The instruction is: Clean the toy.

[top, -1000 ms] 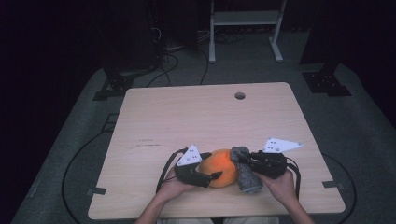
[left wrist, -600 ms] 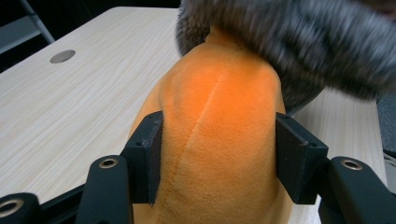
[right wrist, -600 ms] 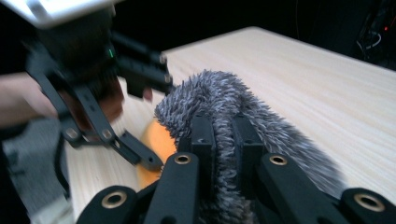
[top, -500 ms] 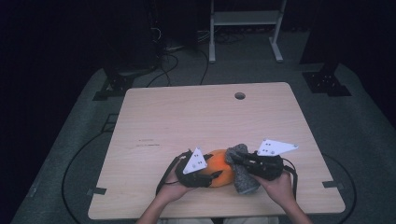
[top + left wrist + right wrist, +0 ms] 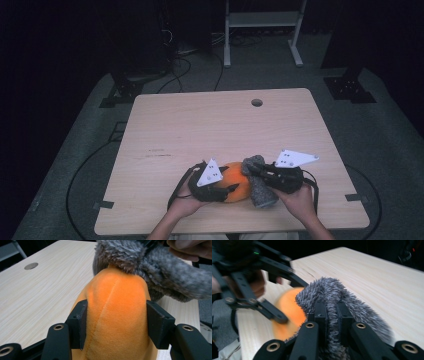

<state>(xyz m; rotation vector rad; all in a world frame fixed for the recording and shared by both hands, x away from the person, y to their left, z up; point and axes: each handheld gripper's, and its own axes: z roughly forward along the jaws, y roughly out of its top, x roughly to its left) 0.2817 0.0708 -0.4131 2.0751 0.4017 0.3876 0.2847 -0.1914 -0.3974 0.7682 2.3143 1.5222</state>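
Observation:
An orange plush toy (image 5: 237,187) with a grey furry part (image 5: 261,192) lies near the front edge of the wooden table (image 5: 200,125). My left gripper (image 5: 230,180) reaches in from the left and is shut on the orange body (image 5: 115,302), with a black pad pressed into each side. My right gripper (image 5: 251,168) comes from the right and is shut on the grey fur (image 5: 329,290), its jaws nearly together in the pile. The right gripper view has the orange body (image 5: 287,315) behind the fur, with the left gripper (image 5: 293,301) around it. A hand holds each gripper.
A round cable hole (image 5: 257,102) sits near the table's far edge. Beyond the table stand a white metal frame (image 5: 260,20) and dark stand feet (image 5: 350,87), with cables (image 5: 180,55) on the grey floor. The surroundings are dark.
The left gripper's grey plate has tipped up and it has settled around the orange body. The right gripper with the grey fur has shifted slightly left. The toy has stayed in place.

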